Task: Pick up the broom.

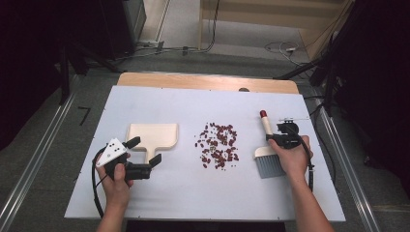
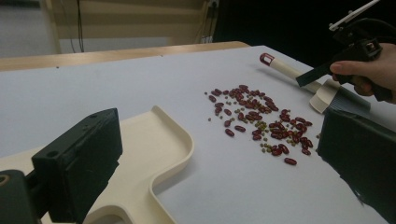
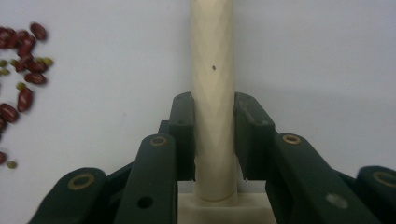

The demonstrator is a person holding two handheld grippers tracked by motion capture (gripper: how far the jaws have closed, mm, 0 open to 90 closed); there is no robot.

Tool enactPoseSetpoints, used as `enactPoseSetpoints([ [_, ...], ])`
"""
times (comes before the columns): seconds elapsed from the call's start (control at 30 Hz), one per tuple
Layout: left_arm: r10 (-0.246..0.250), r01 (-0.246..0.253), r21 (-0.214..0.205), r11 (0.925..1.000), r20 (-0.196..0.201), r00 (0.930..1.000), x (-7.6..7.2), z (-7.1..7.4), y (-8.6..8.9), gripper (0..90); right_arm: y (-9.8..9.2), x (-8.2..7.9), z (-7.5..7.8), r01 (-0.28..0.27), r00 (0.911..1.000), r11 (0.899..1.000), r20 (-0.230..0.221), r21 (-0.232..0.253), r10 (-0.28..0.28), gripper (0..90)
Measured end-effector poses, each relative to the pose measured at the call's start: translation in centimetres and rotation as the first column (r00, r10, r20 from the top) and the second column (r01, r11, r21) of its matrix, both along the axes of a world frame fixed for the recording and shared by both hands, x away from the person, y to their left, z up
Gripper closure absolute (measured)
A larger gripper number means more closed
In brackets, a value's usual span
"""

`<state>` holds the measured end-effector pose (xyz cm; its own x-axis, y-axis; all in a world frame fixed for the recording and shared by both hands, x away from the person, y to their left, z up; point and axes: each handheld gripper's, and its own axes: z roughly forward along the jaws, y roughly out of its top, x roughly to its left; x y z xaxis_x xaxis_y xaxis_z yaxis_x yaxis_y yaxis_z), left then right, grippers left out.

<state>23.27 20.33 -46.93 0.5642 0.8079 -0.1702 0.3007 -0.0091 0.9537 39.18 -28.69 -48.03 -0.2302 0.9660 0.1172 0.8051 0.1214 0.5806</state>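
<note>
Clamped on the brush (image 1: 267,150), my right gripper (image 1: 279,138) sits at the right side of the white table (image 1: 145,193) in the high view. Its handle runs away from me, red cap at the far end, grey bristles toward me by my right hand (image 1: 290,159). The spilled beans (image 1: 218,144) lie to the left of it, mid-table, so a sweep would run leftward, across the handle's long axis. Beyond the beans, the cream dustpan (image 1: 154,136) rests flat, tray to the far side, short handle toward me. My left gripper (image 1: 145,152) hovers at that handle with jaws spread, one on each side, holding nothing; my left hand (image 1: 118,176) is the nearer one to the pan.

Left gripper view: both black jaws stand wide apart, the dustpan (image 2: 154,154) low between them, not pinched. Past its rim lie the beans (image 2: 261,121), then the brush (image 2: 289,70) with my right gripper (image 2: 322,72) on it.

Right gripper view: my two pads (image 3: 182,135) press the cream brush handle (image 3: 212,84) from both sides, just above its wider base. The handle points straight ahead along the jaws. Beans (image 3: 21,88) scatter at the left edge.
</note>
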Motion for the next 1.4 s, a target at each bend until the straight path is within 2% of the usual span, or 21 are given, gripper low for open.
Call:
enactPoseSetpoints([
  [0.2,0.003,-0.003,-0.005,1.0,0.0,1.0,0.0,0.1,0.0,0.4,-1.5,-0.9,1.1,0.006,0.9927,0.992,0.119,0.13,-0.021,69.9],
  [0.33,0.001,-0.001,-0.002,1.0,0.004,1.0,0.0,0.2,-0.1,0.6,-2.2,-2.1,2.3,-0.016,0.964,0.987,0.264,0.163,-0.028,69.9],
  [0.37,-0.002,0.002,-0.003,1.0,0.008,1.0,0.0,0.3,-0.1,0.6,-2.2,-2.1,2.3,-0.016,0.964,0.987,0.264,0.163,-0.028,69.9],
  [0.4,-0.003,0.003,-0.006,1.0,0.012,0.9999,0.0,0.5,-0.3,0.5,-2.2,-2.6,2.8,-0.029,0.9464,0.984,0.322,0.175,-0.029,69.9],
  [0.43,-0.003,0.003,-0.006,1.0,0.012,0.9999,0.0,0.5,-0.3,0.6,-2.2,-2.9,3.1,-0.046,0.9359,0.982,0.352,0.185,-0.022,69.9],
  [0.47,-0.006,0.006,-0.002,1.0,0.014,0.9999,0.0,0.6,-0.3,0.6,-2.2,-2.9,3.1,-0.046,0.9359,0.982,0.352,0.185,-0.022,69.9],
  [0.53,-0.012,0.012,0.001,0.9999,0.022,0.9997,-0.1,0.9,-0.6,0.6,-2.0,-3.6,4.0,-0.067,0.9073,0.979,0.42,0.194,-0.021,69.9],
  [0.67,-0.016,0.016,-0.001,0.9999,0.026,0.9995,-0.2,1.2,-0.8,0.6,-1.6,-4.3,5.1,-0.123,0.875,0.963,0.484,0.239,-0.009,69.9],
  [0.7,-0.018,0.018,-0.006,0.9998,0.027,0.9995,-0.2,1.3,-0.9,0.6,-1.6,-4.3,5.1,-0.123,0.875,0.963,0.484,0.239,-0.009,69.9],
  [0.8,-0.022,0.023,-0.004,0.9997,0.034,0.9992,-0.3,1.8,-1.2,0.6,-0.7,-5.2,6.3,-0.174,0.8381,0.955,0.545,0.242,0.015,69.8],
  [0.93,-0.037,0.038,-0.031,0.9988,0.041,0.9985,-0.5,2.6,-2.0,0.5,0.6,-6.1,7.3,-0.211,0.804,0.946,0.594,0.247,0.024,69.8],
  [0.97,-0.037,0.038,-0.031,0.9988,0.041,0.9985,-0.5,2.6,-2.0,0.5,0.6,-6.1,7.3,-0.211,0.804,0.946,0.594,0.247,0.024,69.8],
  [1.0,-0.037,0.038,-0.036,0.9986,0.041,0.9985,-0.5,2.8,-2.1,0.5,1.3,-6.5,7.6,-0.235,0.79,0.937,0.612,0.257,0.03,69.9],
  [1.03,-0.037,0.038,-0.041,0.9984,0.039,0.9986,-0.6,2.9,-2.3,0.5,1.3,-6.5,7.6,-0.235,0.79,0.937,0.612,0.257,0.03,69.9],
  [1.13,-0.049,0.051,-0.043,0.9978,0.039,0.998,-0.7,3.3,-2.9,0.5,2.8,-7.1,8.0,-0.3,0.7622,0.917,0.644,0.263,0.064,69.8],
  [1.17,-0.055,0.057,-0.041,0.9975,0.039,0.9977,-0.7,3.4,-3.1,0.5,2.8,-7.1,8.0,-0.3,0.7622,0.917,0.644,0.263,0.064,69.8],
  [1.2,-0.059,0.06,-0.043,0.9972,0.037,0.9976,-0.8,3.6,-3.3,0.6,3.5,-7.4,8.1,-0.326,0.7456,0.909,0.662,0.258,0.08,69.8],
  [1.27,-0.072,0.074,-0.047,0.9962,0.033,0.9969,-0.8,3.8,-3.8,0.7,3.9,-7.6,8.2,-0.34,0.7381,0.905,0.669,0.257,0.087,69.8],
  [1.33,-0.084,0.085,-0.046,0.9953,0.031,0.996,-0.9,4.0,-4.3,0.7,4.6,-7.8,8.2,-0.367,0.7176,0.896,0.689,0.249,0.102,69.8],
  [1.37,-0.092,0.093,-0.041,0.9949,0.029,0.9954,-0.9,4.1,-4.6,0.8,5.6,-8.2,8.2,-0.403,0.6952,0.883,0.708,0.24,0.125,69.8],
  [1.4,-0.098,0.099,-0.042,0.9942,0.028,0.9948,-0.9,4.2,-4.9,0.8,6.0,-8.4,8.2,-0.414,0.6865,0.879,0.715,0.236,0.131,69.8],
])
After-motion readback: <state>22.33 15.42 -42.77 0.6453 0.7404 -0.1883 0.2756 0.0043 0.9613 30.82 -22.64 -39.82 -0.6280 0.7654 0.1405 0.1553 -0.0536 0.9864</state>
